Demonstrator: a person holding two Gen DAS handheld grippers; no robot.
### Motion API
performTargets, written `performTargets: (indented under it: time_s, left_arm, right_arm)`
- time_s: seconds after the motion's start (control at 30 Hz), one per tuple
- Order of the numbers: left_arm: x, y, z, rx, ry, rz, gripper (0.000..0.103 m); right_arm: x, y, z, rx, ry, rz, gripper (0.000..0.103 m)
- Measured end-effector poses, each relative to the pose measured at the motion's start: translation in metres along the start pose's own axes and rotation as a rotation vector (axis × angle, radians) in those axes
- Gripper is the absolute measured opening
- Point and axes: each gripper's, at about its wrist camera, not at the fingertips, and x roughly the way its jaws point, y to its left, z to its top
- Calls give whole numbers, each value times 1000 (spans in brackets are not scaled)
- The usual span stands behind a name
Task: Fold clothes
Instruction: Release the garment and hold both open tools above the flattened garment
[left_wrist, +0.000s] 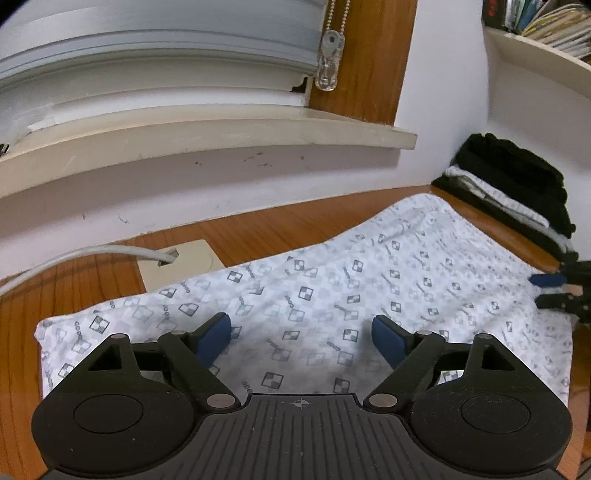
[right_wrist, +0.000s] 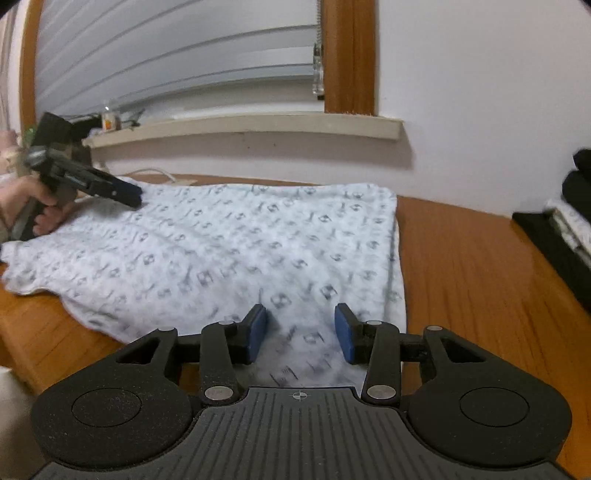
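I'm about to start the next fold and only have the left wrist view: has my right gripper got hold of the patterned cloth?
Observer: No. The right gripper hangs over the patterned cloth near its right edge, jaws apart, nothing pinched.
Operator: How does my left one look from that side?
Observer: The left gripper points down at the cloth's far left part, with a hand wrapped around its handle.
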Motion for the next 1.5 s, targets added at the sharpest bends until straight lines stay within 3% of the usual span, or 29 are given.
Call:
performTargets:
  time_s: [0.27, 0.57, 0.87, 1.1, 1.2, 1.27, 1.4, 1.5]
  left_arm:
    - [-1, -2, -2, 15, 2, 9, 87]
    - [-3, -2, -2, 8, -3, 25, 100]
    - [-3, 8, -2, -51, -1, 23, 100]
    - [1, 0, -1, -3, 17, 50, 103]
    - [1, -1, -2, -2, 17, 57, 103]
    - [1, -2, -2, 1, 17, 64, 103]
    - [2, -3, -2, 5, 20, 75, 103]
    - [2, -5, -1, 10, 23, 79, 103]
  right_arm:
    - [-1, 3, -6, 8, -43, -17, 44]
    - [-2, 5, -11, 5, -69, -29, 45]
    - [-3, 8, -14, -9, -83, -35, 46]
    - [-5, 9, -17, -13, -96, -33, 46]
    - [-12, 6, -21, 13, -157, -32, 46]
    - [-26, -4, -27, 100, -243, -57, 62]
    - [-61, -23, -43, 182, -286, -69, 62]
    - [-74, -28, -57, 194, -264, -74, 61]
